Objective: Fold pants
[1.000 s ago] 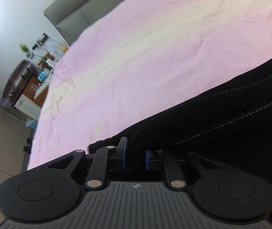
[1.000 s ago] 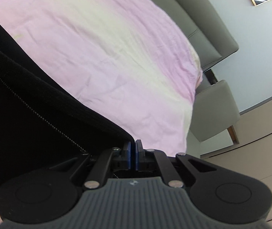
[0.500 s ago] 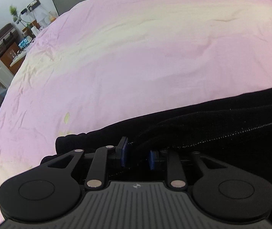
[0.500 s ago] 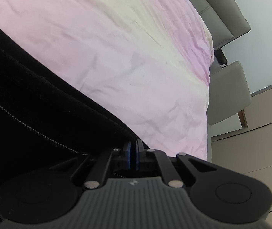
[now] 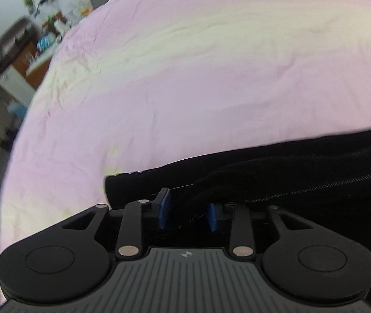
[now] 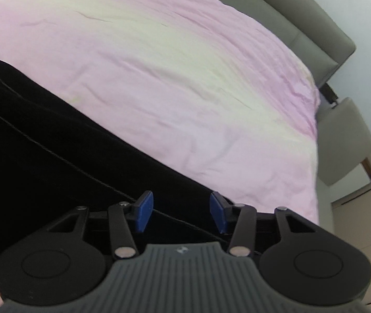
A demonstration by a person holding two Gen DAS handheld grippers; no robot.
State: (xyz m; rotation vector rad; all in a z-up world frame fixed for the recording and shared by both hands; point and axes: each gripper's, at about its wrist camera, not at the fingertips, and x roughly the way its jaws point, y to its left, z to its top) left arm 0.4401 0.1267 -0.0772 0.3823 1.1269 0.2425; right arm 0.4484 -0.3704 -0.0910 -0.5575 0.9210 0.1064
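Black pants point(image 5: 276, 172) lie between and just beyond both pairs of blue pads. The left gripper point(image 5: 187, 212) and right gripper point(image 6: 181, 212) are opening, their pads clear of the cloth, gripping nothing. Beyond them stretches the pink sheet point(image 6: 185, 65).
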